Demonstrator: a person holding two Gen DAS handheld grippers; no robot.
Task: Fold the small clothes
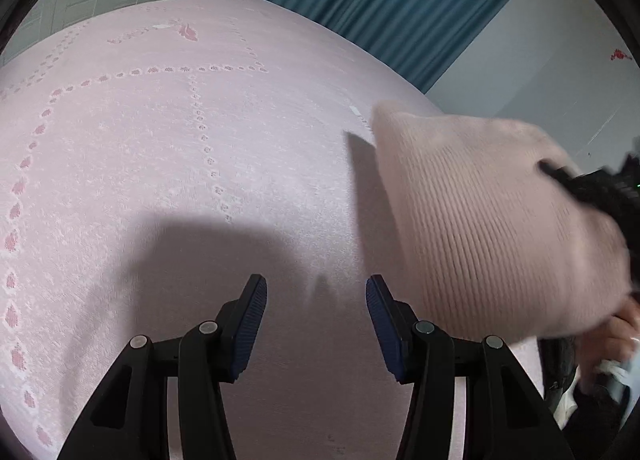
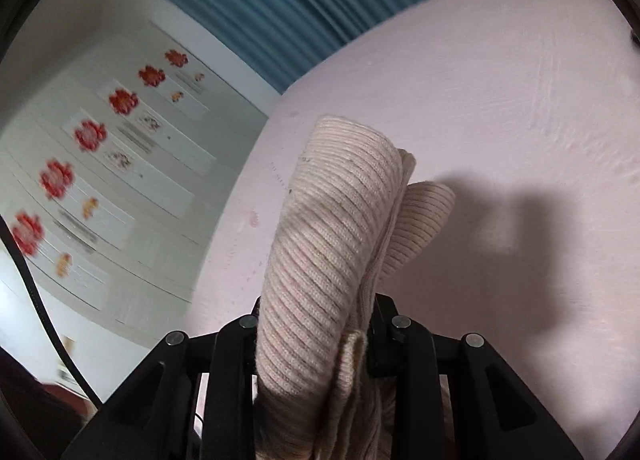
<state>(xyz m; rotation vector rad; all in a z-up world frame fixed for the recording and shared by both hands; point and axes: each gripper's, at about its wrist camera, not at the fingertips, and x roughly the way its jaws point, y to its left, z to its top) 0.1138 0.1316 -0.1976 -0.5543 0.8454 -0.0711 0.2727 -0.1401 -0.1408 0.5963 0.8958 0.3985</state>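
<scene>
The right gripper (image 2: pixel 316 324) squeezes a folded beige knit garment (image 2: pixel 332 219), maybe a sweater, above the pink bedspread (image 1: pixel 168 163). The left gripper (image 1: pixel 316 300) is open and empty beside it.

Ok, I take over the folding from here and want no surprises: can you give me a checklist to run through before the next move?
1. Right gripper has the beige knit garment between its fingers: ok.
2. Garment is off the pink bedspread: ok in the left wrist view, where it hangs above its shadow.
3. Left gripper is free to help: ok, jaws apart, nothing between them.
4. Bedspread ahead of the left gripper is bare for laying down: ok.
5. Garment is flat rather than bunched: not ok, it hangs doubled.
6. Which edge is gripped: cannot tell.
</scene>
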